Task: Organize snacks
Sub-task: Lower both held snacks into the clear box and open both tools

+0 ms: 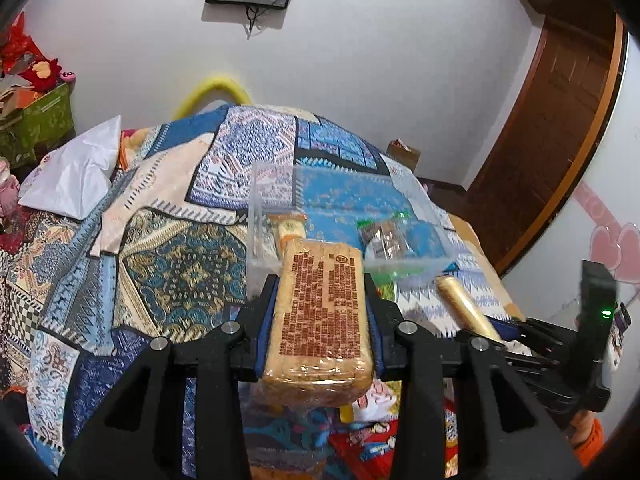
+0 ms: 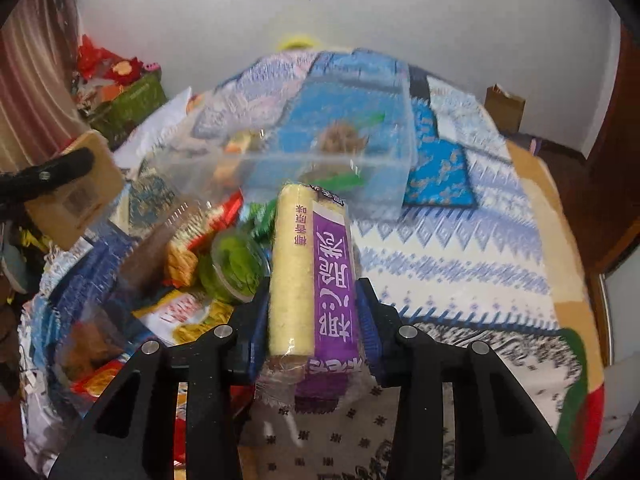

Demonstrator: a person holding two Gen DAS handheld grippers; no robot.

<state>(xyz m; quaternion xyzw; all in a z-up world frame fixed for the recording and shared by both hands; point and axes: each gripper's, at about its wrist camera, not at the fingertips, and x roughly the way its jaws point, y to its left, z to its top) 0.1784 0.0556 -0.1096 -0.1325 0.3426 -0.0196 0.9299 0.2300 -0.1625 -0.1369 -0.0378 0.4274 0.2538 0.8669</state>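
Snack packet (image 2: 316, 280): purple label, white Chinese characters, in right gripper (image 2: 312, 316).

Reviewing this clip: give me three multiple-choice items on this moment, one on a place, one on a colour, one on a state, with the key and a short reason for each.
1. Where does the clear plastic bin stand?
A. on the patterned bedspread
B. on the floor
C. on a shelf

2. What colour is the label on the wrapped roll snack in the right gripper?
A. green
B. purple
C. red

3. What state is the left gripper in?
A. open and empty
B. shut with nothing in it
C. shut on the brown wrapped cake

Key: 1 A, the bin rests on the patterned bedspread. 2 B, a purple band with pale characters runs along the roll. 3 C, both pads press the cake's sides.
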